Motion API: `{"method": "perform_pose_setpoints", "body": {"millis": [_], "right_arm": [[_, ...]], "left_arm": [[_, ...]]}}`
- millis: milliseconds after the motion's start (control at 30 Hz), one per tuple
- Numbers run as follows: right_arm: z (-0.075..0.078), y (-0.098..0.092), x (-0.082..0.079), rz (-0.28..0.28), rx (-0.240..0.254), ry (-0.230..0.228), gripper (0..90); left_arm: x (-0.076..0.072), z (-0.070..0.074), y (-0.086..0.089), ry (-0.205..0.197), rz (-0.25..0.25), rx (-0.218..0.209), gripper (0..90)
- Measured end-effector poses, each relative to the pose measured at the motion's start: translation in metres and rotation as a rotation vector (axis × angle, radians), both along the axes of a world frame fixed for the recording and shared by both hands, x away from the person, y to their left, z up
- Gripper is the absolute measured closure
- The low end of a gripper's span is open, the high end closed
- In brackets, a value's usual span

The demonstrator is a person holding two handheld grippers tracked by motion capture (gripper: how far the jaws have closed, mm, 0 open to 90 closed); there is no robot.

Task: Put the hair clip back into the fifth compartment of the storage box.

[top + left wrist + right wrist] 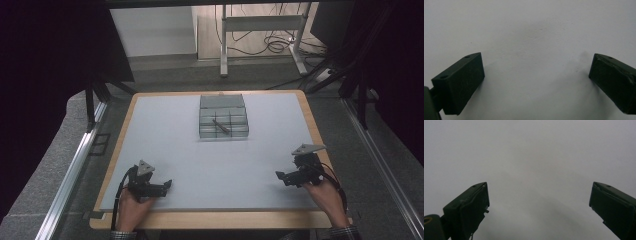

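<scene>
A clear plastic compartment box (pixel 223 116) with its lid raised sits at the far middle of the white table mat (pixel 210 155). A thin dark stick-like tool (pixel 221 126) lies across its compartments. My left gripper (pixel 167 185) rests near the front left edge, held by a hand, jaws wide apart over bare mat (pixel 534 45). My right gripper (pixel 280 176) rests near the front right edge, also held by a hand, jaws wide apart with nothing between them (pixel 536 195). Both grippers are far from the box.
The mat lies on a wooden table (pixel 306 107) with its rim showing all round. Metal rails (pixel 70 172) run along both sides. Beyond the table stand a metal frame (pixel 260 30) and loose cables (pixel 277 45) on the floor.
</scene>
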State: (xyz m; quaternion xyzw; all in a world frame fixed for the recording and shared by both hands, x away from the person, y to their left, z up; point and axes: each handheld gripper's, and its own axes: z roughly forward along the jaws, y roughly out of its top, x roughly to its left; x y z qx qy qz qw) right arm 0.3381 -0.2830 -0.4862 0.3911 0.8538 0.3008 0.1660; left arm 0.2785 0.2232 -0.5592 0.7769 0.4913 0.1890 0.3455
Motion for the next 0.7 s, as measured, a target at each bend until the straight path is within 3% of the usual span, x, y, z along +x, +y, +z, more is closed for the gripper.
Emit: {"method": "perform_pose_setpoints", "body": {"millis": [700], "right_arm": [[-0.024,-0.023,-0.015,-0.034,-0.037,0.062,2.4]], "left_arm": [[0.000,0.000,0.000,-0.001,0.001,0.000,0.4]]}}
